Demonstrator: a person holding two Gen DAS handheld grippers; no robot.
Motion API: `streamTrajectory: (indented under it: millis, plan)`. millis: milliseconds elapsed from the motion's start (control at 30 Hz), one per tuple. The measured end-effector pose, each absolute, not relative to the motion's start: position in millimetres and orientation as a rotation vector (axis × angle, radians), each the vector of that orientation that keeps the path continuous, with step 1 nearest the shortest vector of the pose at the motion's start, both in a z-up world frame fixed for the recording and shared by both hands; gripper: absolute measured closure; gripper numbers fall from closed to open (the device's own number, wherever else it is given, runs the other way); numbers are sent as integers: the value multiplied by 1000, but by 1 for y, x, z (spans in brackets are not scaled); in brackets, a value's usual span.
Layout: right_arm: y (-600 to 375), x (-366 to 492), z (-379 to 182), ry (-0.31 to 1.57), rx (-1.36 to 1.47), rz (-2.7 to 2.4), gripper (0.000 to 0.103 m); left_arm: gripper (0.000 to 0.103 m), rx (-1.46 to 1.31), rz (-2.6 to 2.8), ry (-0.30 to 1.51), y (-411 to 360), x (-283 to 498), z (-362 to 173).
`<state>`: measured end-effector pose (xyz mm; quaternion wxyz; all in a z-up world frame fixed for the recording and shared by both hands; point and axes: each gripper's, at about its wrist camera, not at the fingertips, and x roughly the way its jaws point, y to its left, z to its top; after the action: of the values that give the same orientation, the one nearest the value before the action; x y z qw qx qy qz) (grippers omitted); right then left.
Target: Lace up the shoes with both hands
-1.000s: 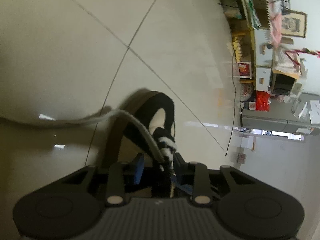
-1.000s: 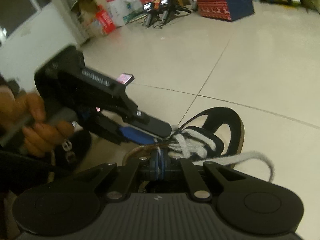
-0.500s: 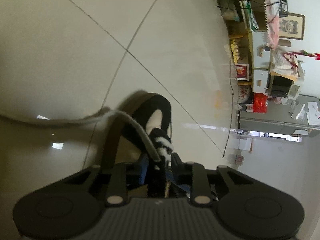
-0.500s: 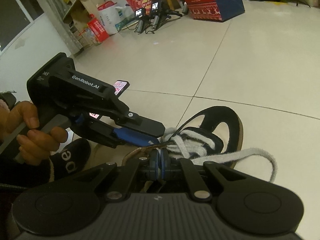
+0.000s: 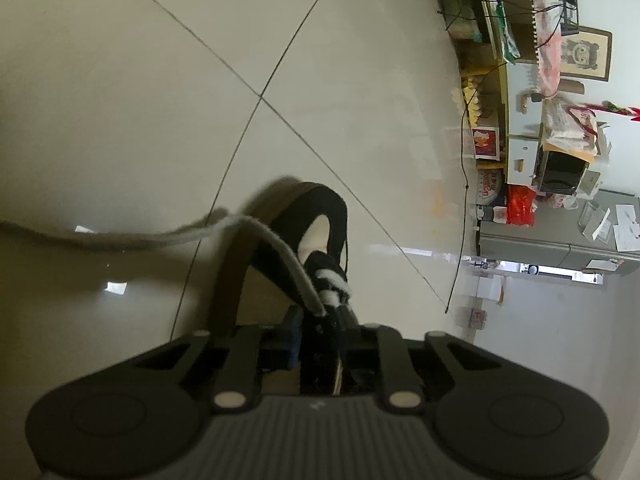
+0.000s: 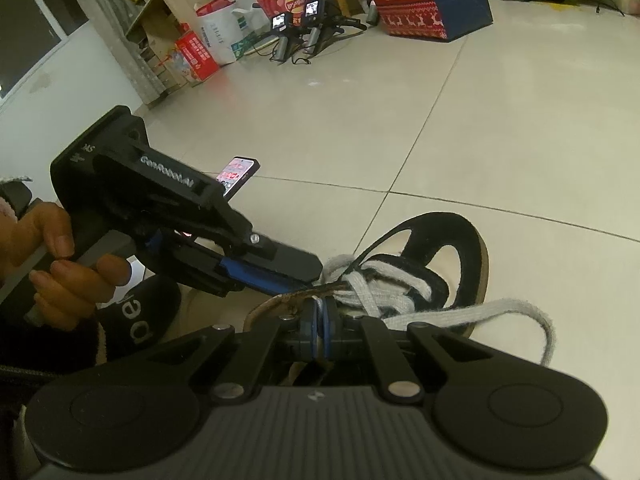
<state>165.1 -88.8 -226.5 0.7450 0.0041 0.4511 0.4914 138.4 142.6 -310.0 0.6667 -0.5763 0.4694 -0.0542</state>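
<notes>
Jaws of the right gripper (image 6: 321,330) are pressed together at the shoe's collar, seemingly pinching a lace end, though what they hold is too hidden to confirm; just beyond, the left gripper (image 6: 308,276) has its jaws closing on the collar edge of the shoe (image 6: 452,248). The black shoe sits on the tiled floor (image 6: 500,128) with its grey lace (image 6: 480,312) already crossed through most eyelets. By my reading only the top remains: 1 long loose end trails off and nothing is tied.

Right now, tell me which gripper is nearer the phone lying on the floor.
Left. The left gripper passes just in front of the phone; the right gripper sits farther back, at the shoe collar.
</notes>
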Motion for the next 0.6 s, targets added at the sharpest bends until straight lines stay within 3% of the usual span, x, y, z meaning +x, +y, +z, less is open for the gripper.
streamTrajectory:
  millis: [233, 600]
  plan:
    - [-90, 166, -225, 1019, 34, 1061, 97, 99, -1233, -124, 1060, 139, 142, -302]
    - [-85, 165, -219, 1010, -41, 1047, 92, 103, -920, -109, 1065, 134, 146, -273]
